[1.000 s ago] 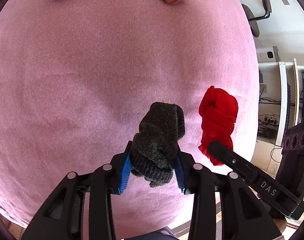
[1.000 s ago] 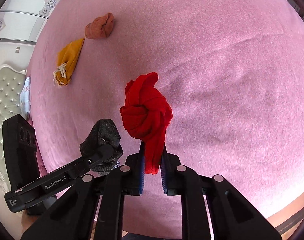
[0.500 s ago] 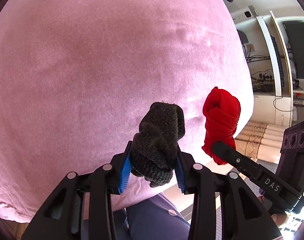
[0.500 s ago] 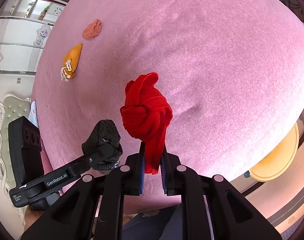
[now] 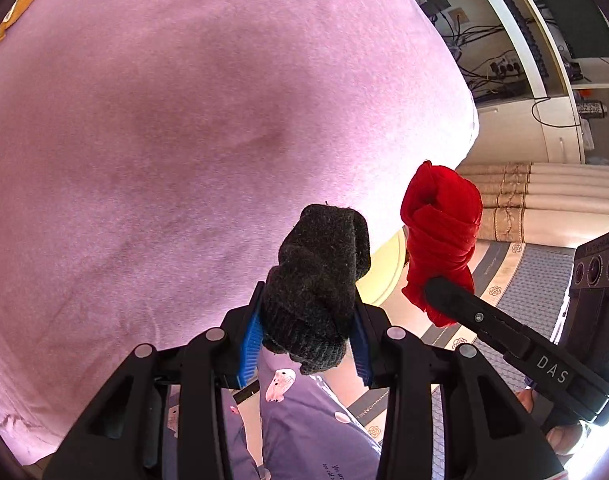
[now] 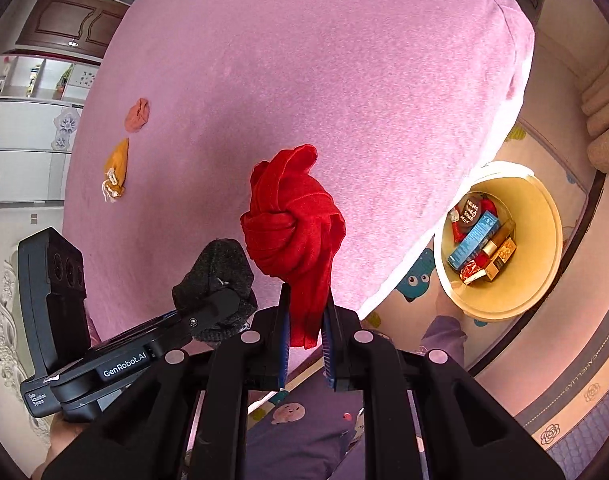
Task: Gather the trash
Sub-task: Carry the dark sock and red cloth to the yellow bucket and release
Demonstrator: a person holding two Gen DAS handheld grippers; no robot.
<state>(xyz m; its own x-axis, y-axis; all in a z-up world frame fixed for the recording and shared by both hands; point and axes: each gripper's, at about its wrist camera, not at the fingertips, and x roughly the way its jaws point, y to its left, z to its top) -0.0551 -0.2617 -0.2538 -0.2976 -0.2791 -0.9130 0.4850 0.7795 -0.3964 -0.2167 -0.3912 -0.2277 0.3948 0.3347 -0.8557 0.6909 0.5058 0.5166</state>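
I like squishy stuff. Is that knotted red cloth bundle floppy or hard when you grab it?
Probably soft: the knotted red cloth bundle is folded fabric, its tail pinched flat between the right gripper fingers. The knot likely keeps it lumpy, and it seems light.

black tongs (image 5: 308, 354) with blue ribbed pads (image 5: 250, 344), silver screws, "das" and "genrobot.ai" labels; purple printed clothing (image 6: 304, 432).

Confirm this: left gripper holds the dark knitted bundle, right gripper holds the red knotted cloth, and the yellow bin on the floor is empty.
Not quite. The yellow bin is not empty: the right wrist view shows boxes and wrappers inside. The rest holds: left gripper grips the dark knitted bundle, right gripper the red knotted cloth.
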